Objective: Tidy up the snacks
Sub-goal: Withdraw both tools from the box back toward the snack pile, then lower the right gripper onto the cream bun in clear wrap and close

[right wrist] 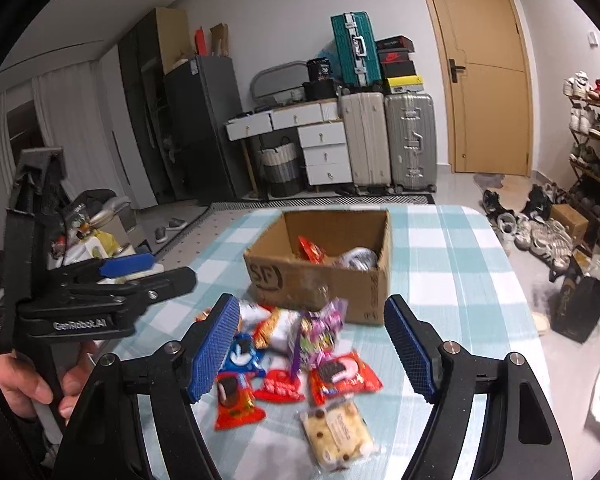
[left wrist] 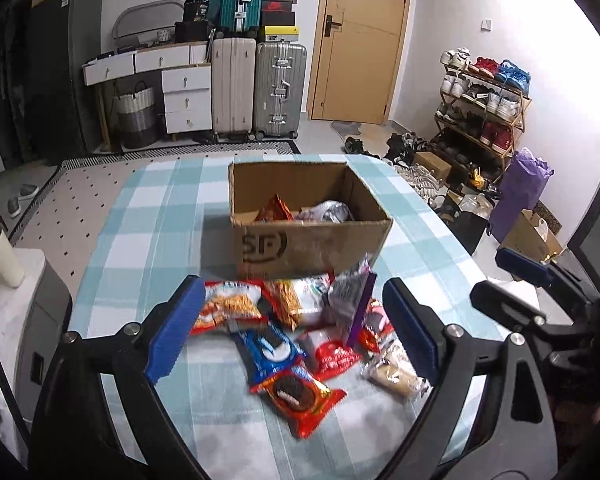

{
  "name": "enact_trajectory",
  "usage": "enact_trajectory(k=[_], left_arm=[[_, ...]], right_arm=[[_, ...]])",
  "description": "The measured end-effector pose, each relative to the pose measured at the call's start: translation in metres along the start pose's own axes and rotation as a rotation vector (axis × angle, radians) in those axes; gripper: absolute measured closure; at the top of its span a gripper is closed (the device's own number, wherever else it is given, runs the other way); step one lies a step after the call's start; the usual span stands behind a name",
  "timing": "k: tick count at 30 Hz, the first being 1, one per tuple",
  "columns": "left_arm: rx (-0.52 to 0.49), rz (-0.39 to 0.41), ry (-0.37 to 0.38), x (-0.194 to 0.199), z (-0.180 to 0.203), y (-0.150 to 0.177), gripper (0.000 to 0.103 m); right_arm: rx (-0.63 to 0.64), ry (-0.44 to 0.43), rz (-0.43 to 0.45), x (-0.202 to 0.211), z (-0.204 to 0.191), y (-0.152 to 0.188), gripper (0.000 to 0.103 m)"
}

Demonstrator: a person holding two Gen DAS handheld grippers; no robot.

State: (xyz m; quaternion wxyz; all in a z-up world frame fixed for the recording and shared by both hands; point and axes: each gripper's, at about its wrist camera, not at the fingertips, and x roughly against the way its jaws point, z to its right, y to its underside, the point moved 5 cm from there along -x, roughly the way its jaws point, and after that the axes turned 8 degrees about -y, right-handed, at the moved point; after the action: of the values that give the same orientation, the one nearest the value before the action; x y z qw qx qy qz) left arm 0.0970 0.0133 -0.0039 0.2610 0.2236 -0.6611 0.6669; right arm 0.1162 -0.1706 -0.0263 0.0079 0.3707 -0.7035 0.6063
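Left wrist view: left gripper [left wrist: 296, 330] over snack pile [left wrist: 300, 332] on checked surface [left wrist: 160, 216], fingers [left wrist: 176, 328] wide, holding nothing; cardboard box [left wrist: 312, 244] just behind, partly filled.

Right wrist view: right gripper [right wrist: 312, 354] likewise wide and empty above the pile. Best approach, probably: single out one packet, pinch an edge, lift clear of neighbours.

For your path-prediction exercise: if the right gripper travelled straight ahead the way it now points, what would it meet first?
Probably the snack pile: the open right gripper frames the purple candy packet, which stands tallest, with the cardboard box just behind. Depth is uncertain; a steeper heading would reach the red cookie packet.
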Motion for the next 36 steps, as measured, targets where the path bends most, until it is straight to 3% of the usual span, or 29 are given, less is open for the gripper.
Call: enact_trajectory(k=[4, 14, 23, 36], left_arm=[[0.003, -0.012, -0.011, -0.006, 0.001, 0.012, 0.003], [0.03, -0.061, -0.009, -0.024, -0.003, 0.04, 0.001], [0.035, -0.085, -0.011, -0.03, -0.012, 0.06, 0.001], [0.072, -0.133, -0.005, -0.046, -0.024, 0.083, 0.001]], right_arm=[[-0.019, -0.012, -0.024, -0.001, -0.002, 0.025, 0.027], [-0.07, -0.013, -0.131, -0.024, 0.014, 0.076, 0.026], [-0.123, -0.016, -0.285, -0.065, 0.04, 0.127, 0.027], [-0.056, 0.024, -0.368, -0.091, 0.04, 0.137, 0.027]])
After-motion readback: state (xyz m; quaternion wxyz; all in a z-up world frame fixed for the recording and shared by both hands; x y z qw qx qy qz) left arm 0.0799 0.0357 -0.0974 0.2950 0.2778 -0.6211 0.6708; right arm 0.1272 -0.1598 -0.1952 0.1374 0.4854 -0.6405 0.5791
